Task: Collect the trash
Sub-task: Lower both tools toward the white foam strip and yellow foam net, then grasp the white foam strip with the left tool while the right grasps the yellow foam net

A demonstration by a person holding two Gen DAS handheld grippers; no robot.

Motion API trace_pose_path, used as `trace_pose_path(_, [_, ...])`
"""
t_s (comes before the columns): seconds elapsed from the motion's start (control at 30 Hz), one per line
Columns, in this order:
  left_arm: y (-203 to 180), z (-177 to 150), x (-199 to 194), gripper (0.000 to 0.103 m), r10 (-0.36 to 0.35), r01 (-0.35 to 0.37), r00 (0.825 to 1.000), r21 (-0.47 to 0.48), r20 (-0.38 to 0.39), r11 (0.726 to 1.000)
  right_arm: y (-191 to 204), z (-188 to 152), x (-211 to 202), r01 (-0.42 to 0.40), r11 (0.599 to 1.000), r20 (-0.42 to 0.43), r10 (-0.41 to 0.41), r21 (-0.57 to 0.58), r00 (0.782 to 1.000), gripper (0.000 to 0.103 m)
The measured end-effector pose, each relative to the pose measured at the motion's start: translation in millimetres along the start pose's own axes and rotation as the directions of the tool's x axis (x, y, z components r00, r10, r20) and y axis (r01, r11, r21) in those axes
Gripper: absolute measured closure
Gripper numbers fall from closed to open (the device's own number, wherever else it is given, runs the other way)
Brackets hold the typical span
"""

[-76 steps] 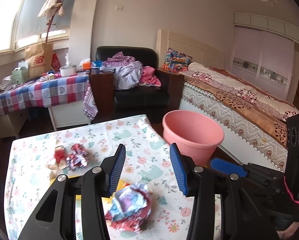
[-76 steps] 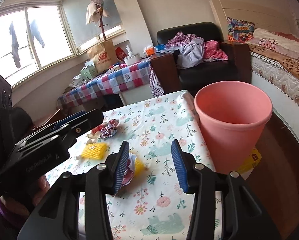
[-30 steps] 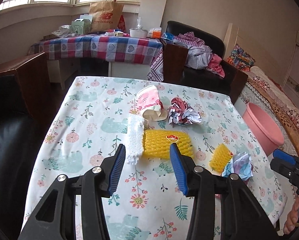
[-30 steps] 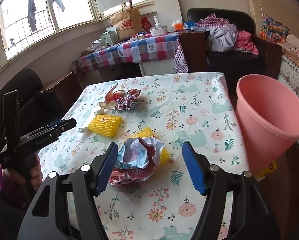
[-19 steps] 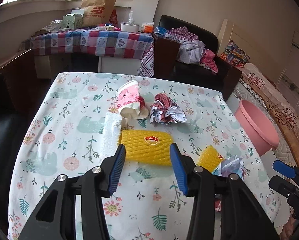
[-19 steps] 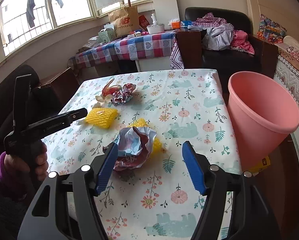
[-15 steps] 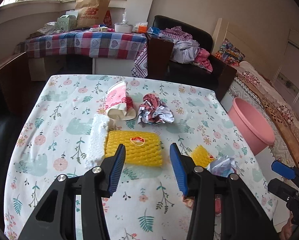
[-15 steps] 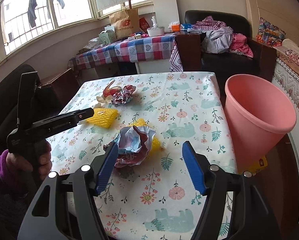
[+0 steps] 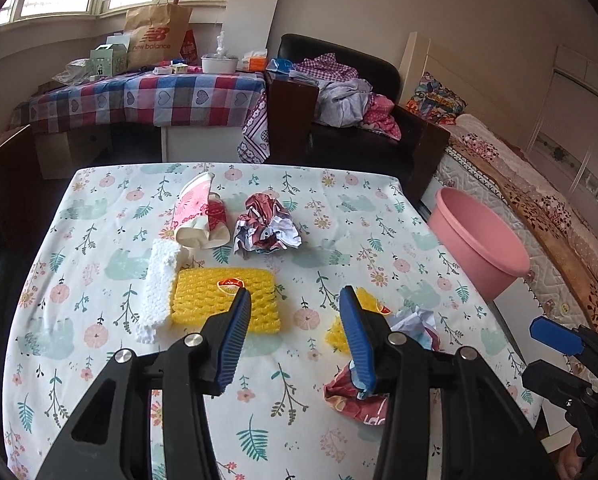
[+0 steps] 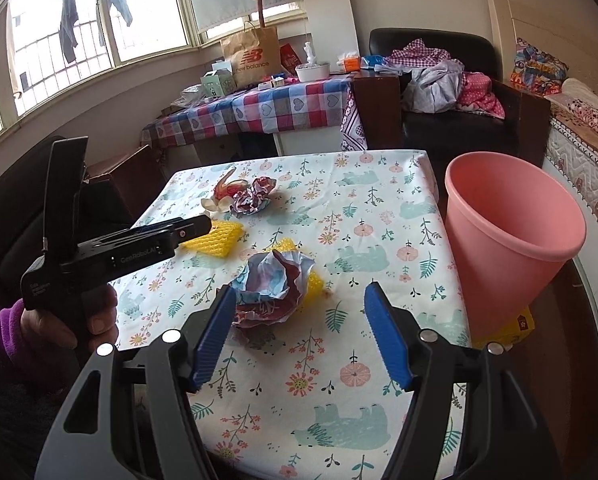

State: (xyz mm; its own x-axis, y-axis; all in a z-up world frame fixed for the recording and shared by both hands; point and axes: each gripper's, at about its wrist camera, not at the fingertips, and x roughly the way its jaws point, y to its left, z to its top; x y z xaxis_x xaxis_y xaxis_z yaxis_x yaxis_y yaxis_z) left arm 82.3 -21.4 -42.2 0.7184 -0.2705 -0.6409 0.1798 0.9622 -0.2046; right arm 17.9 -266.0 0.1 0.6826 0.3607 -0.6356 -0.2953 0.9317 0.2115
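Both tongs are held above the flowered table (image 9: 99,360) with nothing gripped. The left gripper (image 9: 295,320) is spread fairly wide and is aimed at bare cloth; the flat yellow foam net (image 9: 223,300) lies just beyond its left fingertip, at about ten o'clock. The right gripper (image 10: 299,320) is opened wider, and the crumpled paper ball (image 10: 273,284) is seen just ahead of its left finger at about eleven o'clock, resting against a smaller yellow net (image 10: 313,284). The width appears chosen so that the bulky ball can be straddled. A crushed paper cup (image 9: 197,216) and a second paper wad (image 9: 267,230) are left farther off at twelve o'clock. The pink bin (image 10: 511,240) is stood beside the table's right edge, at two o'clock, presumably so trash can be dropped in easily.
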Motion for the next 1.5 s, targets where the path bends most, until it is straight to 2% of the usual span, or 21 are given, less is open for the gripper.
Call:
trace_pose_path(0.2, [7, -6, -8, 0.058, 0.024, -0.024, 1.0, 0.0, 0.008, 1.0, -4, 0, 4, -0.045, 0.999, -0.016, 0.046, 0.015, 0.999, 0.036])
trace_pose_path(0.57, [66, -12, -25, 0.058, 0.14, -0.137, 0.99, -0.1, 0.021, 0.986, 9, 11, 26, -0.101, 0.994, -0.059, 0.098, -0.038, 0.993, 0.036])
trace_pose_path(0.7, [91, -12, -21, 0.058, 0.128, -0.13, 0.992, -0.157, -0.02, 0.979, 20, 16, 38, -0.132, 0.988, -0.085, 0.125, -0.08, 0.988, 0.036])
trace_pose_path(0.83, [98, -9, -9, 0.059, 0.12, -0.126, 0.992, -0.167, -0.047, 0.978, 35, 24, 50, -0.178, 0.976, -0.107, 0.165, -0.127, 0.98, 0.036])
trace_pose_path(0.93, [98, -6, 5, 0.059, 0.069, -0.085, 0.994, -0.199, -0.087, 0.976, 45, 31, 58, -0.213, 0.965, -0.127, 0.194, -0.154, 0.973, 0.036])
trace_pose_path(1.07, [99, -4, 16, 0.06, 0.083, -0.107, 0.988, -0.196, -0.129, 0.975, 57, 41, 70, -0.245, 0.95, -0.149, 0.218, -0.194, 0.964, 0.036])
trace_pose_path(1.2, [99, 0, 31, 0.065, 0.154, -0.18, 0.972, -0.144, -0.177, 0.973, 63, 52, 90, -0.287, 0.938, -0.184, 0.252, -0.196, 0.95, 0.036])
trace_pose_path(1.4, [90, 0, 41, 0.064, 0.147, -0.171, 0.967, -0.1, -0.208, 0.98, 79, 61, 118, -0.319, 0.921, -0.246, 0.263, -0.223, 0.933, 0.036])
trace_pose_path(1.43, [90, 0, 42, 0.068, 0.147, -0.17, 0.968, -0.097, -0.205, 0.981, 81, 62, 119, -0.319, 0.92, -0.249, 0.262, -0.228, 0.932, 0.036])
trace_pose_path(1.47, [90, 1, 43, 0.086, 0.142, -0.163, 0.969, -0.094, -0.203, 0.982, 82, 63, 121, -0.319, 0.919, -0.251, 0.26, -0.231, 0.932, 0.036])
trace_pose_path(1.5, [91, 1, 43, 0.088, 0.119, -0.141, 0.971, -0.098, -0.206, 0.985, 82, 65, 122, -0.317, 0.919, -0.254, 0.257, -0.233, 0.932, 0.036])
